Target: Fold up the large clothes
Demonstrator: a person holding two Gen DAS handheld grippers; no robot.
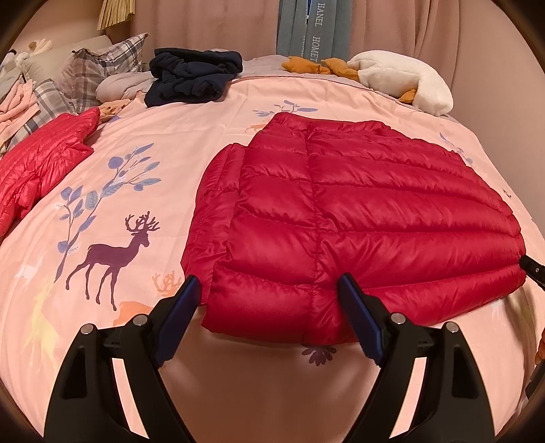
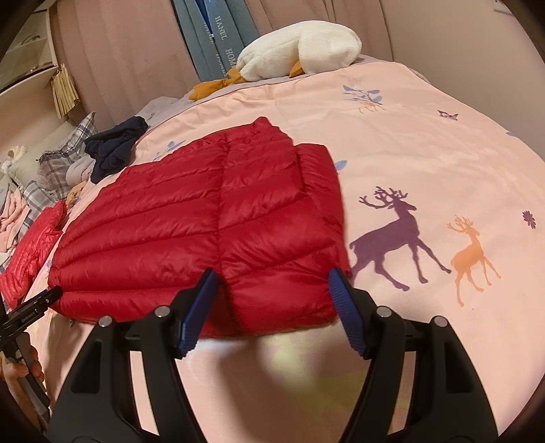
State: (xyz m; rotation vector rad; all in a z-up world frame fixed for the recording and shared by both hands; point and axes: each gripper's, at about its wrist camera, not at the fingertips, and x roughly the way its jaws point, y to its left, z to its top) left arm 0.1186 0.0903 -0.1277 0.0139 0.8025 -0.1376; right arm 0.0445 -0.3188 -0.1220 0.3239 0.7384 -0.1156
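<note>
Red puffer jacket (image 1: 357,218) lies flat on the bed cover (image 1: 143,143), quilted side up, sleeves tucked in along both sides; it sits mid-bed w/ its near hem at the near edge. Left gripper (image 1: 269,289) hovers at the near hem, left part of the jacket, jaws spread wide, nothing between them; near hem lies btwn the two blue pads but contact can't be told. Right gripper (image 2: 272,283) at the near hem, right part, jaws also spread, holding nothing. In right wrist view the left gripper's black body shows at the far-left edge, just beside the jacket's left corner. Bed cover is pink w/ deer and leaf print. Second red jacket (image 1: 41,163) bunched at left, well apart. Dark navy garment (image 1: 194,76) crumpled far-left, near plaid pillows (image 1: 98,64). White plush goose (image 2: 299,51) at far side, by the curtains (image 1: 211,24).
</note>
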